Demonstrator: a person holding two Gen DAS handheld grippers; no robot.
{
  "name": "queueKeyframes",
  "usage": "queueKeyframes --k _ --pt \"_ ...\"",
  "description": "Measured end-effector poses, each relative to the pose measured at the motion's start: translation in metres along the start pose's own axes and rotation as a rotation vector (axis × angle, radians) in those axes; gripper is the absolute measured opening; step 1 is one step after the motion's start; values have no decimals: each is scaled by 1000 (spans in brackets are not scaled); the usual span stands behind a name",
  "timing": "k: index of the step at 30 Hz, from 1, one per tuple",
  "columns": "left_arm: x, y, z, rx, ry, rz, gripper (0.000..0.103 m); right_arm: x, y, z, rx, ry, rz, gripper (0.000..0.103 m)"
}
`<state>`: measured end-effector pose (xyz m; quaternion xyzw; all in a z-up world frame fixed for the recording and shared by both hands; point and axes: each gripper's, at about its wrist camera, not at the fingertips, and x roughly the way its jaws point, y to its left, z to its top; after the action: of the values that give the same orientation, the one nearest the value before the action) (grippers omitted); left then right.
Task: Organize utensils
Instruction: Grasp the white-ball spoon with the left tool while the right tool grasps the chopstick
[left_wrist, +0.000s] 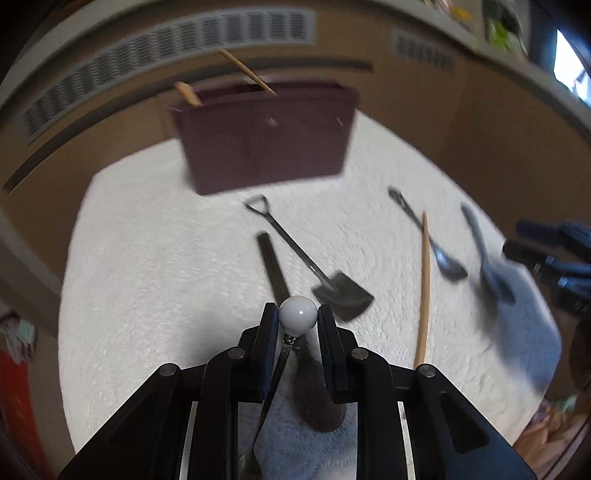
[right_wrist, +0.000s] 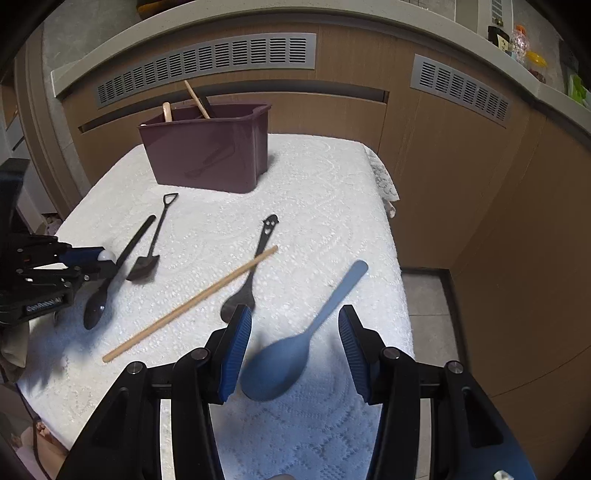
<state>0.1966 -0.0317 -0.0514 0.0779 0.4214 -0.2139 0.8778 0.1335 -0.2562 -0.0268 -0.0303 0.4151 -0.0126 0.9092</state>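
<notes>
Near the maroon bin (right_wrist: 207, 147), left claw (left_wrist: 297, 317) grips a white-knobbed utensil (left_wrist: 297, 316); right claw (right_wrist: 295, 350) hangs part-open around the blue spoon (right_wrist: 280, 365).

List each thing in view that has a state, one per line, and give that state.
Left tongs: shut on white ball-topped utensil.
Right tongs: open, over blue spoon.
Blue spoon: flat on cloth.
Maroon bin: upright, wooden handles sticking out.
Chopstick: lying across black smiley spoon.
Shovel spoon: flat on cloth.
</notes>
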Motion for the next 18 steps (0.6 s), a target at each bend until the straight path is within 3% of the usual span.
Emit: queueKeyframes --k 6,10,13,15,18 --pt "-45 45 -5 -224 -207 54 23 28 25 18 26 60 40 46" --pt "-53 69 -10 -307 -248 42 23 54 42 30 95 140 72 45" --pt "-54 78 -15 -327 -255 32 23 77 50 35 128 214 49 44" --pt "-54 80 -16 -331 -259 26 23 91 54 37 149 237 55 38" --pt "-56 82 -18 -339 -260 15 23 97 66 42 100 209 43 20"
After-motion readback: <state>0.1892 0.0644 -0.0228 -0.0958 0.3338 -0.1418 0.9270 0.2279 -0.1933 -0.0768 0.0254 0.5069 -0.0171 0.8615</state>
